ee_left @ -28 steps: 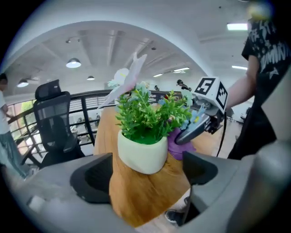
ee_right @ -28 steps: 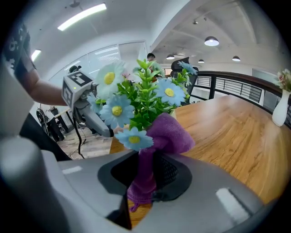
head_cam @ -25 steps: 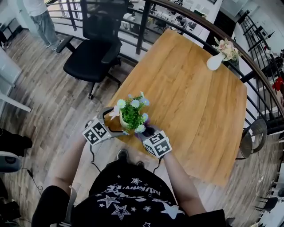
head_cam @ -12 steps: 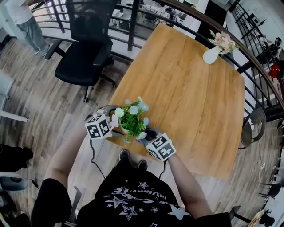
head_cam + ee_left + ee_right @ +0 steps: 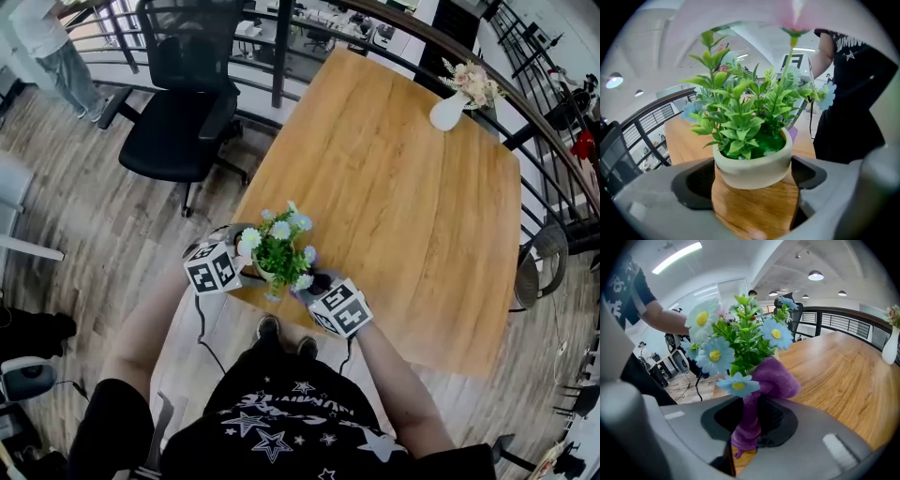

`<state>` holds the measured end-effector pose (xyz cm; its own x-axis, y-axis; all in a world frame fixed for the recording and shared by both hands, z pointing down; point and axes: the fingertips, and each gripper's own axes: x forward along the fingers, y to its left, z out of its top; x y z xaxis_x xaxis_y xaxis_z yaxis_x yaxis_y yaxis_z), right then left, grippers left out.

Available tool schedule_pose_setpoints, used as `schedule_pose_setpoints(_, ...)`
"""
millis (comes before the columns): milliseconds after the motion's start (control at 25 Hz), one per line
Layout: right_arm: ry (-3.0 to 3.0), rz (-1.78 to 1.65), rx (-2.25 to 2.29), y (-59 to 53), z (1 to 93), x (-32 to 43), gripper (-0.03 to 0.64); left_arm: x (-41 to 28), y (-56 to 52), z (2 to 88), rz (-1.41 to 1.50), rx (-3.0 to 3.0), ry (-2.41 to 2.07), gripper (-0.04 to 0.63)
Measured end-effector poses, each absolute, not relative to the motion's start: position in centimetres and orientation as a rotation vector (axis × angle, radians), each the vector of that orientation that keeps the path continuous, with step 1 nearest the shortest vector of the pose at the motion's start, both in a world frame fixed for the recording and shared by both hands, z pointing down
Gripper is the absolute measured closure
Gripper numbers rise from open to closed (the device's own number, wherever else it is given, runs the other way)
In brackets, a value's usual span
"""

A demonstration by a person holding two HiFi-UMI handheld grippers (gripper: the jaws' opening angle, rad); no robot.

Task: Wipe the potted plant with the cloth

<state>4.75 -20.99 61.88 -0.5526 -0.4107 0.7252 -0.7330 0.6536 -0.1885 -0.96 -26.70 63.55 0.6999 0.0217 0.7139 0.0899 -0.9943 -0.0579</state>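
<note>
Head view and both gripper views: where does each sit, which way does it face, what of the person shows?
Head view: on the head, facing steeply down at the table; shirt, forearms show.
Left gripper view: on the left hand-held gripper, along jaws just closing on the potted plant; torso shows.
Right gripper view: on the right hand-held gripper, along jaws clamping the cloth; arm shows.
Shared: all see that plant.

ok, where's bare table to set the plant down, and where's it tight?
Bare: the table span between the potted plant at its near corner and the white vase at the far corner. Tight: the near corner, where the left gripper, jaws just closed further around the pot, and the right gripper, pinching the purple cloth, flank it.
</note>
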Motion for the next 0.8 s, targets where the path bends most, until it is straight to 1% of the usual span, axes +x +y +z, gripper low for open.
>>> schedule_pose_setpoints(800, -2.267, 0.611, 0.831, -21.0, 61.4, 2.0, 0.535, -2.5, -27.1, 63.2, -1.23, -2.946, 0.649, 0.066)
